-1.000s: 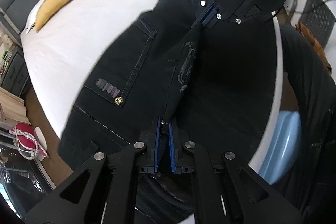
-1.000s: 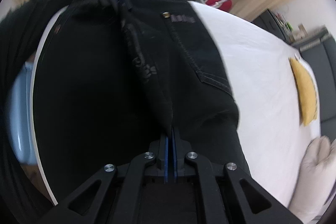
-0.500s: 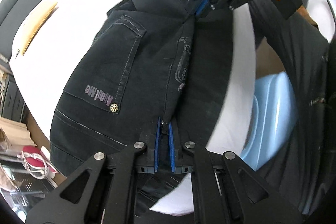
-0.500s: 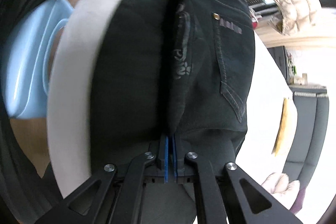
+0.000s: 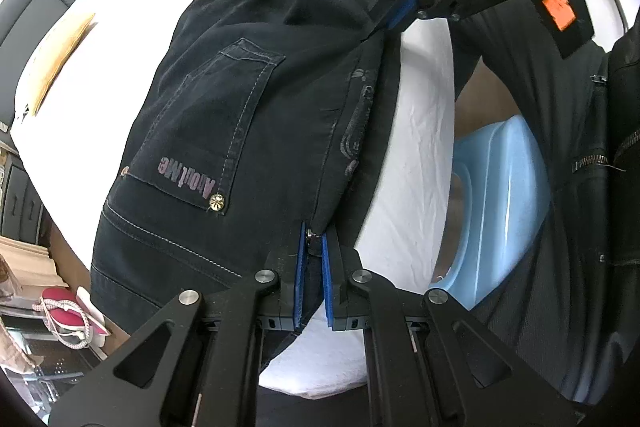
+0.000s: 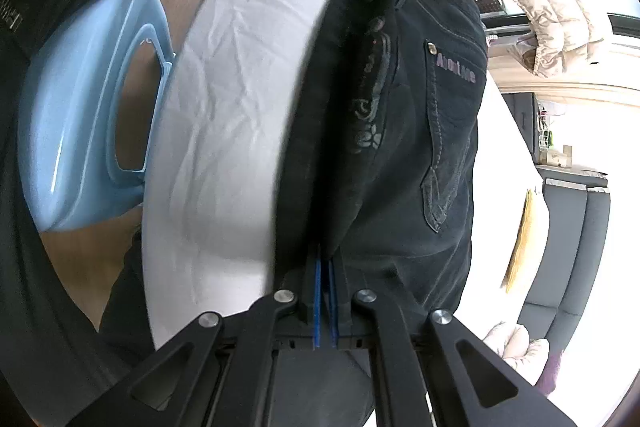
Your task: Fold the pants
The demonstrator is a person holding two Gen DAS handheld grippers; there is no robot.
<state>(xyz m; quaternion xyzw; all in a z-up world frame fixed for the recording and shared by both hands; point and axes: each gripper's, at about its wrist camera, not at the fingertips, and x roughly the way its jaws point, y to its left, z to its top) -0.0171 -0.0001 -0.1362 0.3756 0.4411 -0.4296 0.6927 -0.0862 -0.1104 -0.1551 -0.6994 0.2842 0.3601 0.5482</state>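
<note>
Denim pants [image 5: 248, 131] are pinched at the waistband by left gripper [image 5: 311, 247] and right gripper [image 6: 325, 267], both clamped. Risk: slippage off the bed [image 5: 420, 147] edge if tension is lost.

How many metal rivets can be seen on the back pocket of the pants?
1. The rivet sits at one corner of the pocket, beside the printed lettering on the pants. Others may be hidden by folds.
</note>
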